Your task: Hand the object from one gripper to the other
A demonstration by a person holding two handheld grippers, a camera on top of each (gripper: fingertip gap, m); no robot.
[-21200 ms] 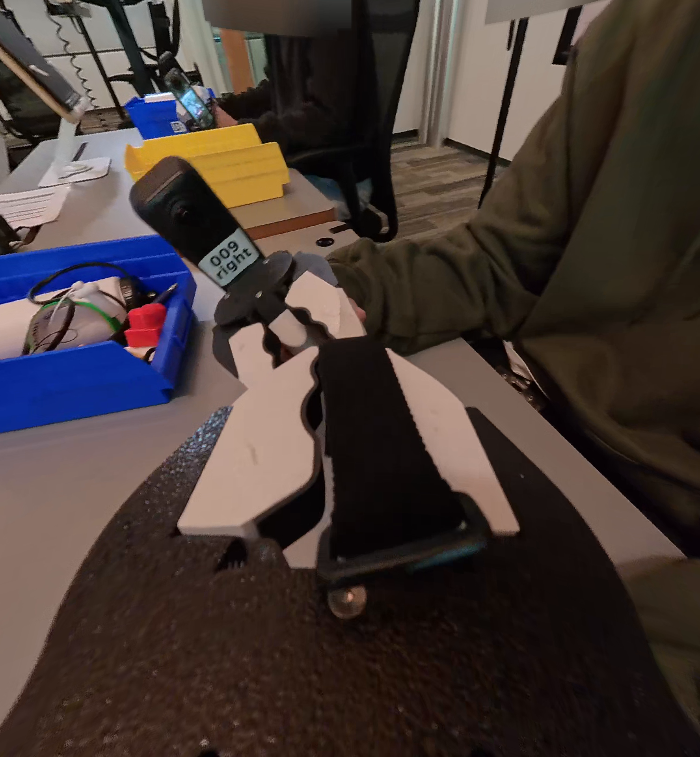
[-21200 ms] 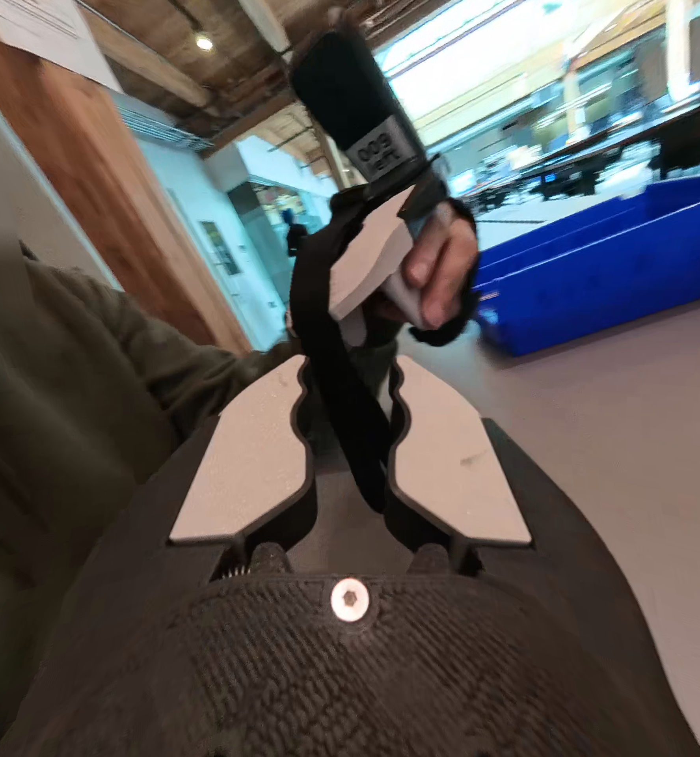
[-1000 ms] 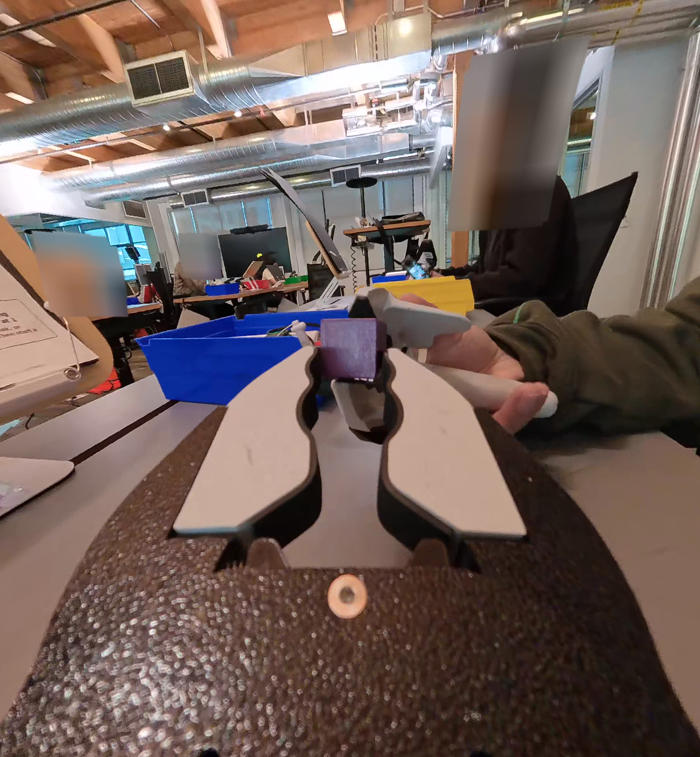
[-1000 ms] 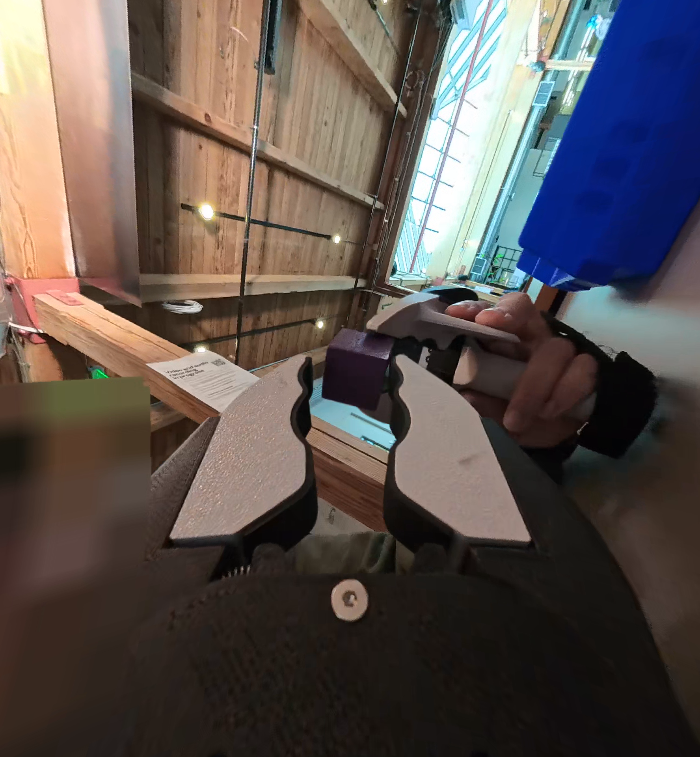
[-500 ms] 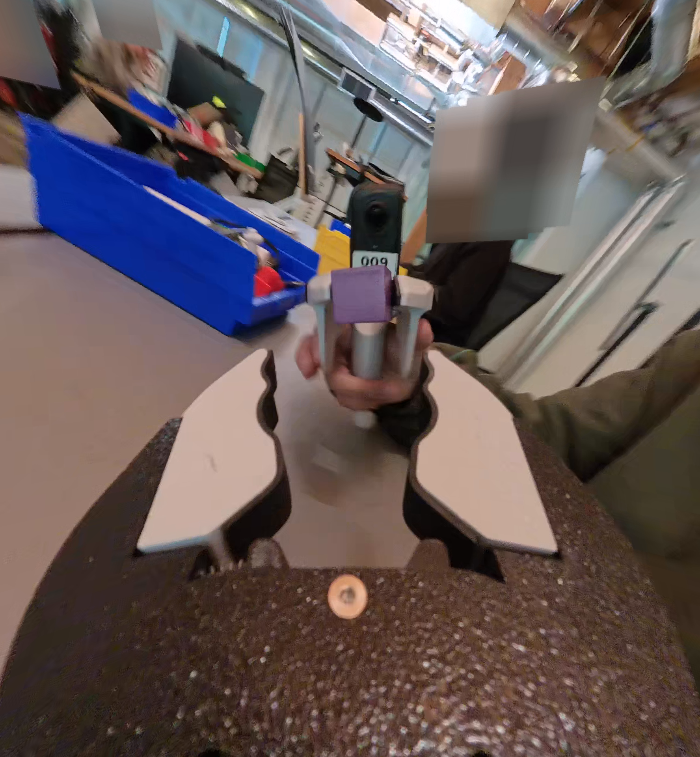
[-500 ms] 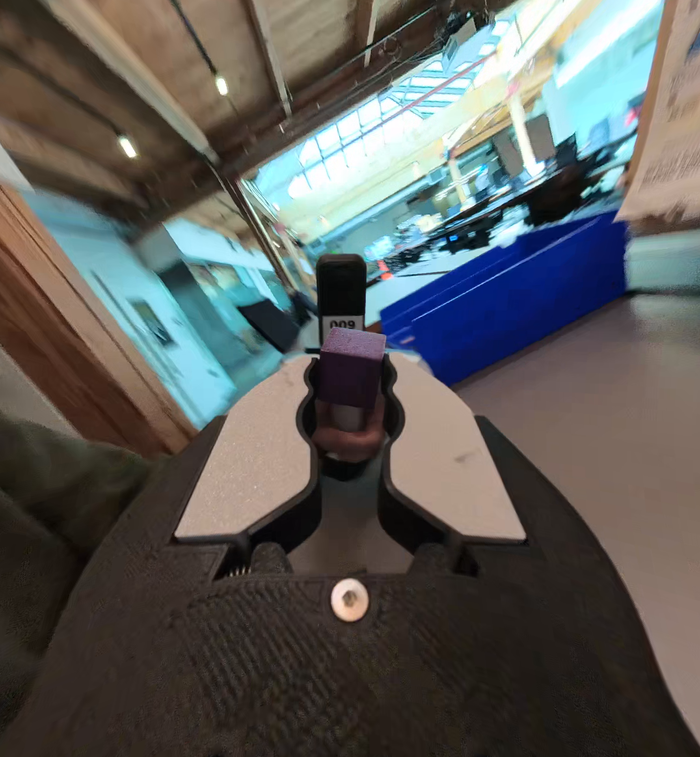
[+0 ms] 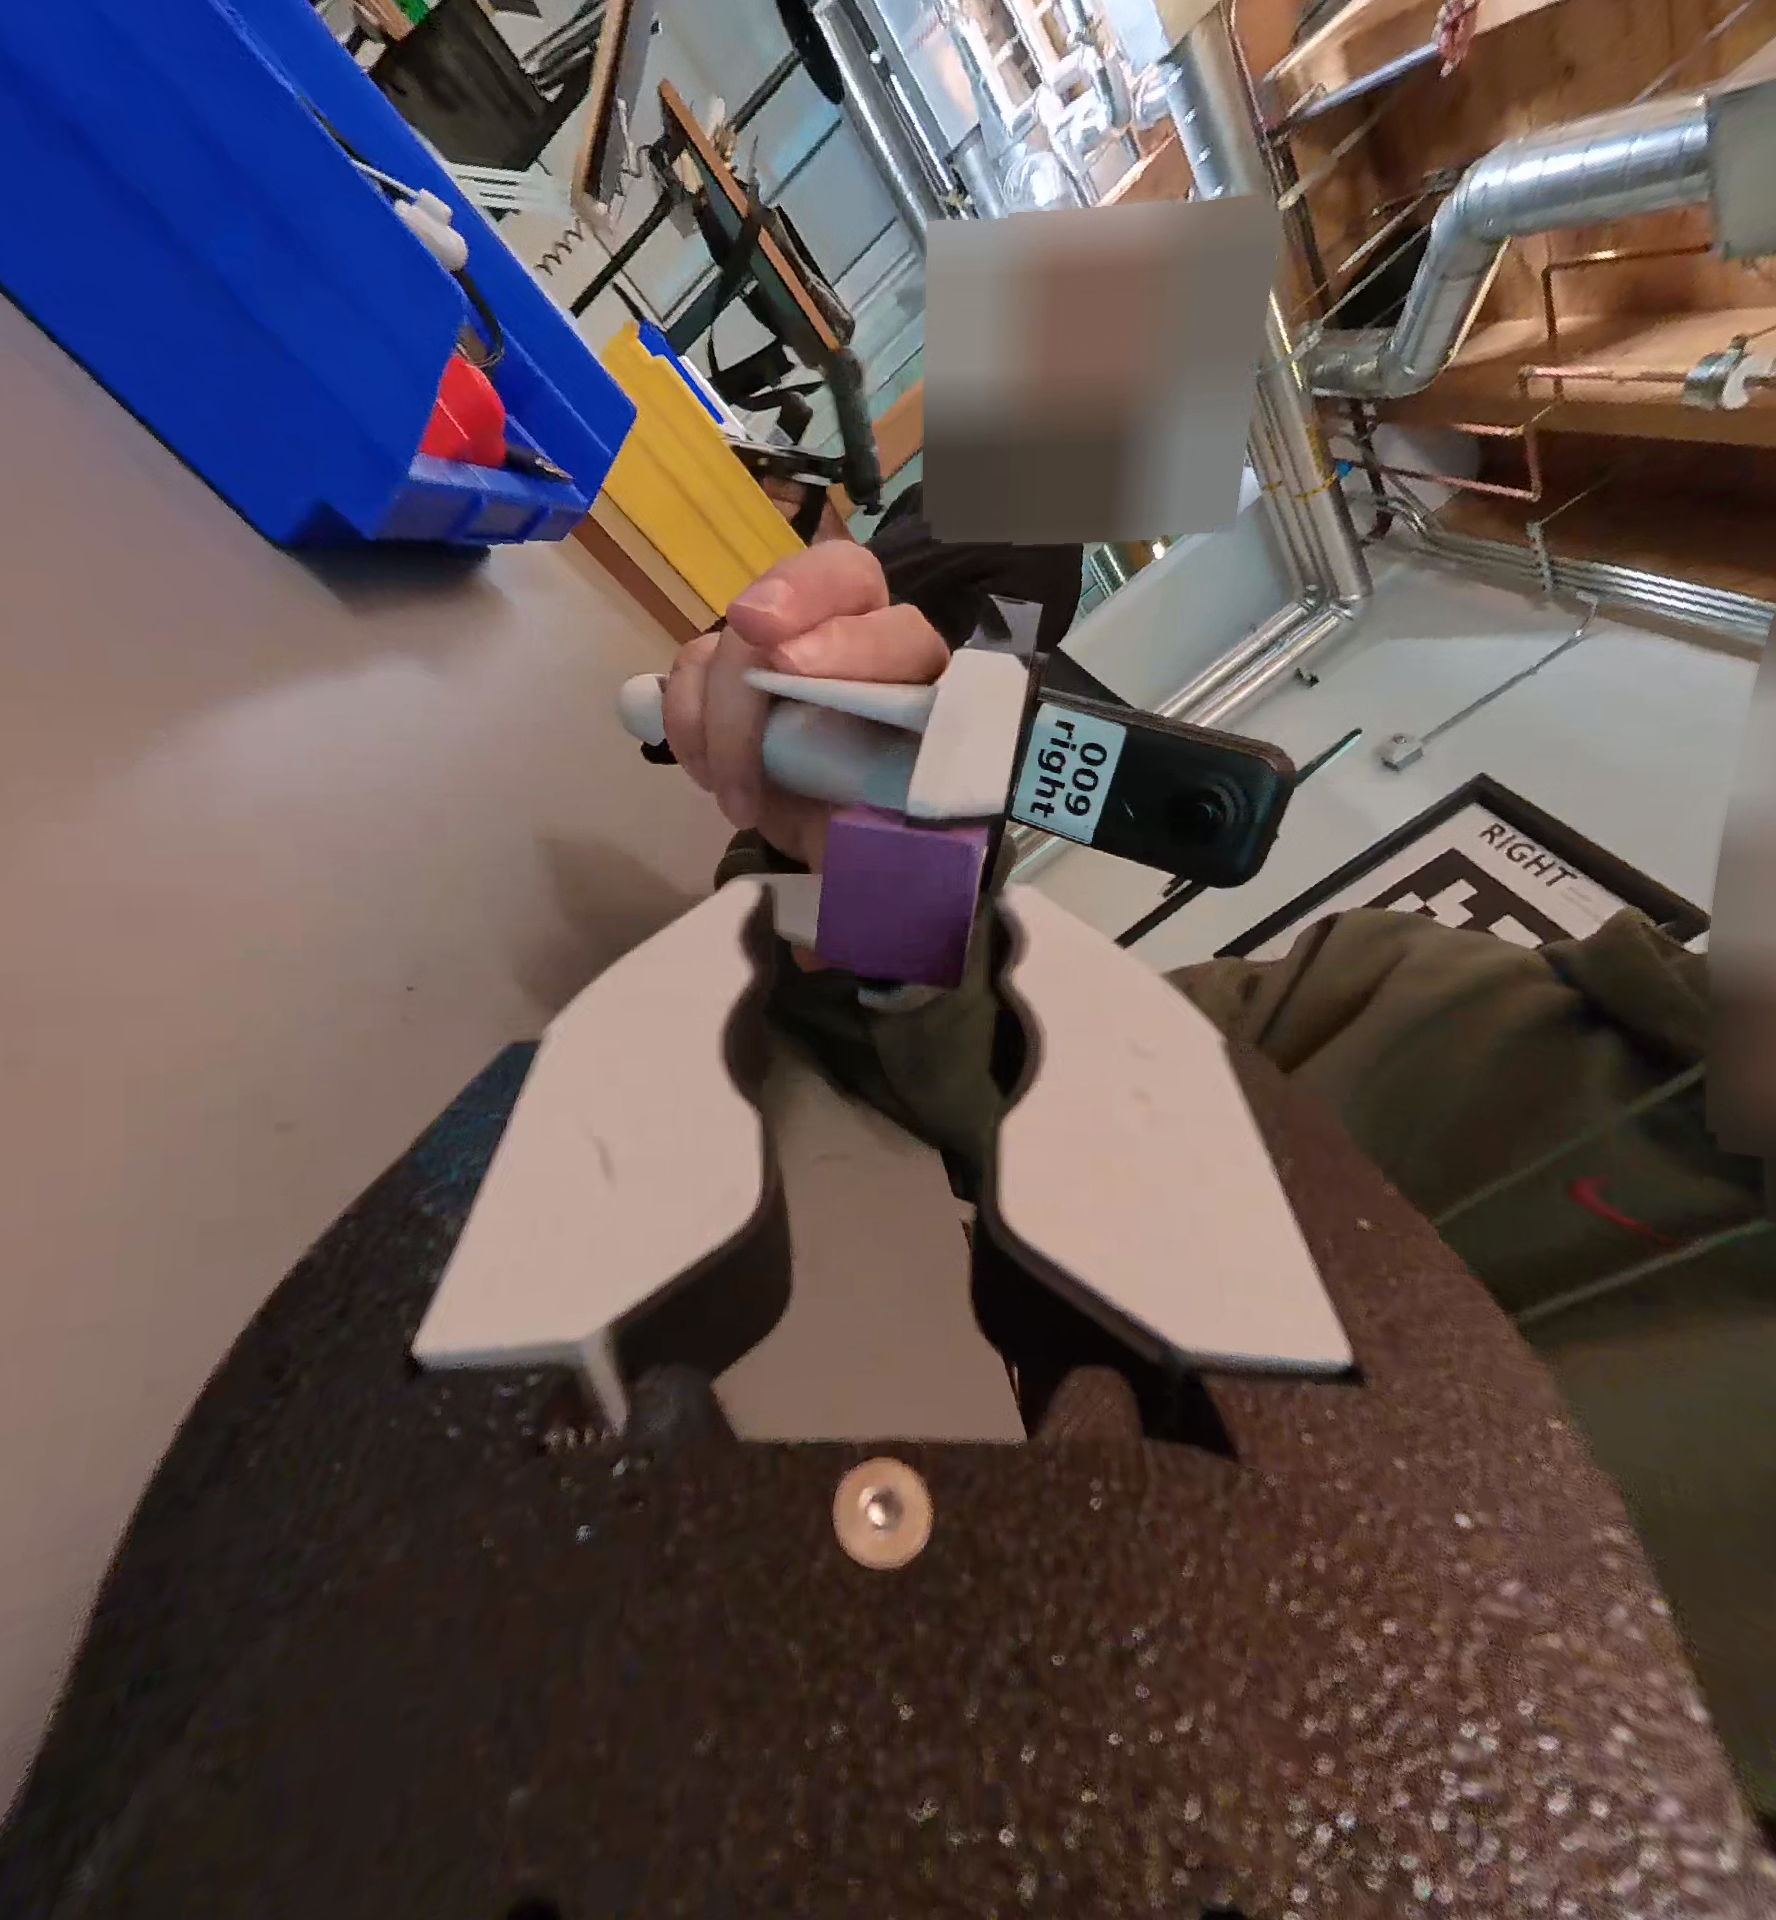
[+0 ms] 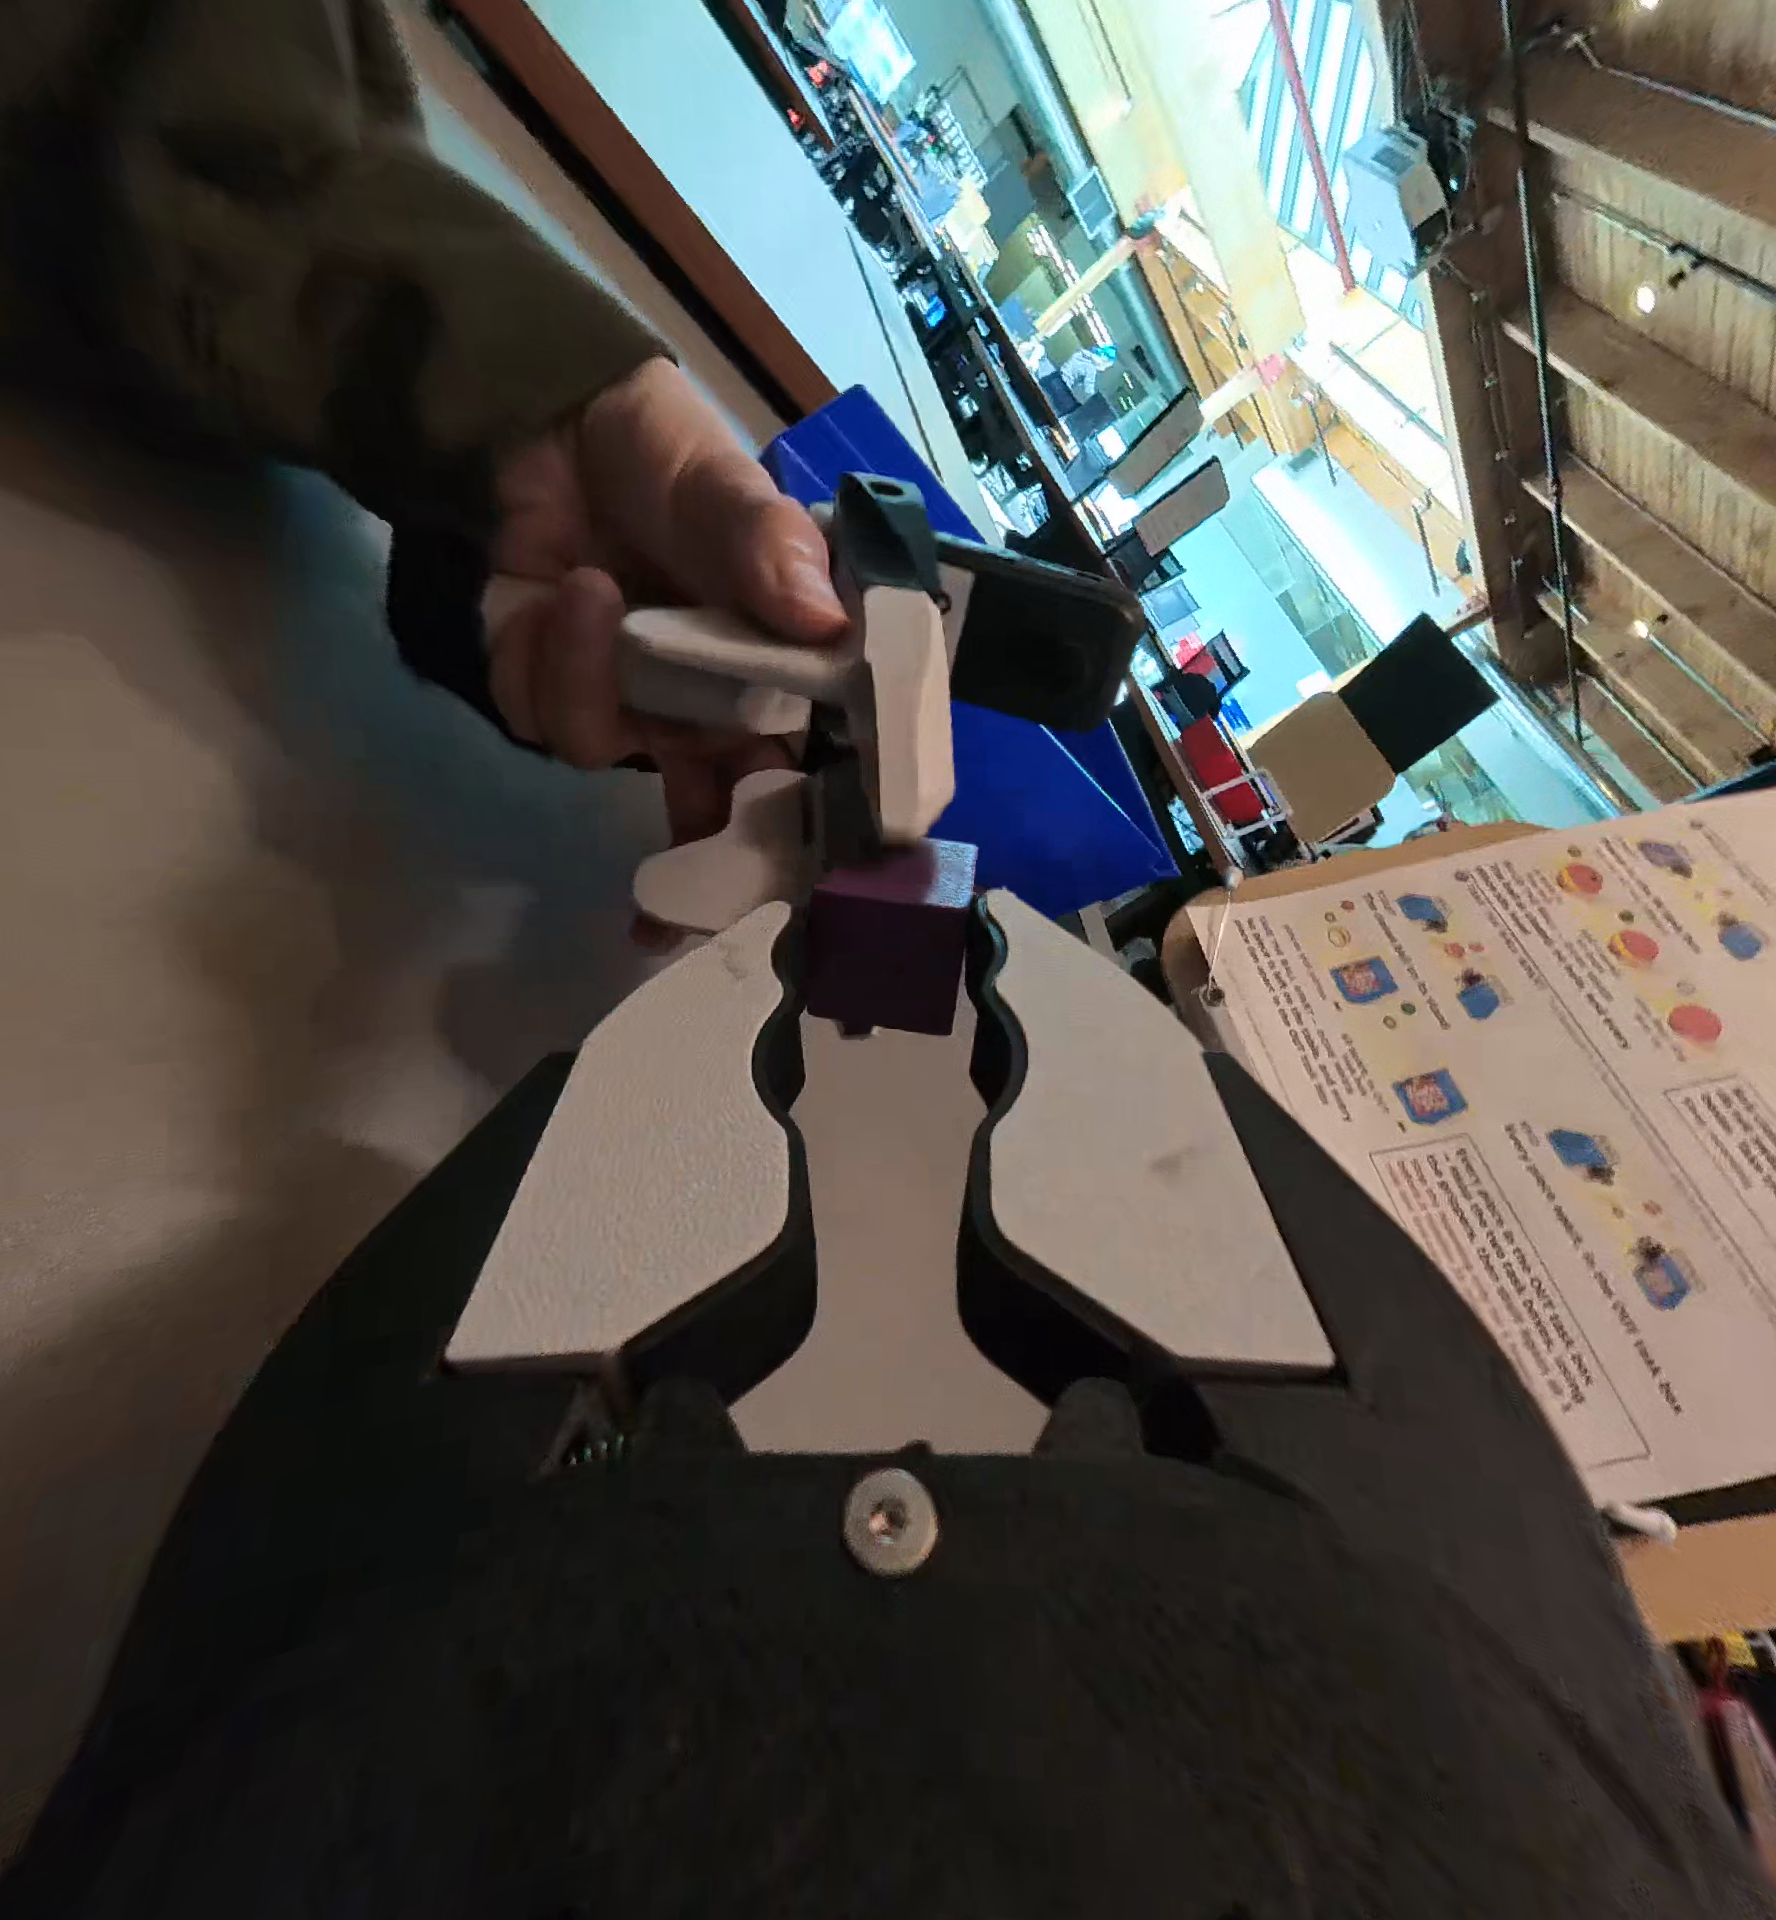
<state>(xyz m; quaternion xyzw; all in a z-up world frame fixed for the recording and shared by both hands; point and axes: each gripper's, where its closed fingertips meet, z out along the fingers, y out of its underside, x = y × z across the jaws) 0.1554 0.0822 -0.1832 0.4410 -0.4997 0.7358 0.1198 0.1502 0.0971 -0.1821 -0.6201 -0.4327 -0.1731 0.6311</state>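
A purple cube is pinched between the tips of my right gripper, which is shut on it above the table. In the left wrist view the cube sits between the tips of my left gripper. A small gap shows on each side, so the left jaws are open around it. The right gripper clamps the cube from above and below there, rolled about a quarter turn against the left one. The left gripper shows beyond the cube in the right wrist view, held by a hand.
A blue bin and a yellow bin stand at the far side of the grey table. A printed instruction sheet on a board stands to the right. An olive sleeve and a framed marker board lie beyond. The grippers are tip to tip, or close to it.
A second ago the left gripper held the cube. It then let go and the right took it away. Now both have rolled and the left's narrower jaws are around the cube again.
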